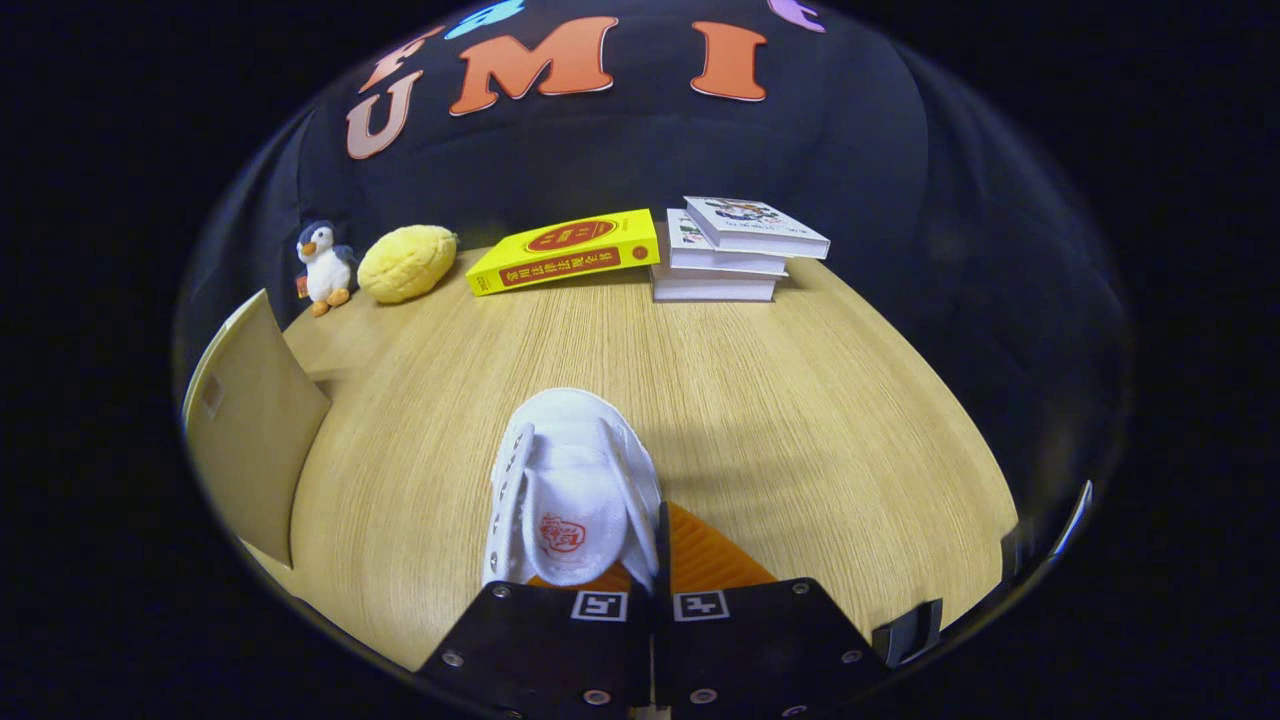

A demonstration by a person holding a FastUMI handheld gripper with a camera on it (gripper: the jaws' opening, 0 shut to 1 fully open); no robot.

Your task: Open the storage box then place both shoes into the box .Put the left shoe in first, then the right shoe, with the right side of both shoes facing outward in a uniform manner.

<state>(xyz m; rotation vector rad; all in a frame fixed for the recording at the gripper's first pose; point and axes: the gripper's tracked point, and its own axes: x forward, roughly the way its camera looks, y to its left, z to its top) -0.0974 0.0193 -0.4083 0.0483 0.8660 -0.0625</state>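
Observation:
A white canvas shoe (pixel 570 480) with a red mark on its tongue points its toe away from me, just ahead of my fingers. My gripper (pixel 655 572) is shut on the shoe's right side wall: one finger sits inside the shoe's opening, and the other finger's ribbed pad (pixel 710 555) presses from outside. The shoe casts a shadow on the wooden table (pixel 800 400) to its right. The storage box (pixel 250 430) shows as a tan panel standing left of the shoe; I cannot see its inside.
Beyond the shoe, along the table's far edge, stand a toy penguin (pixel 325 265), a yellow plush (pixel 407 262), a yellow book (pixel 565 252) and a stack of pale books (pixel 735 250). Bare wood lies between them and the shoe.

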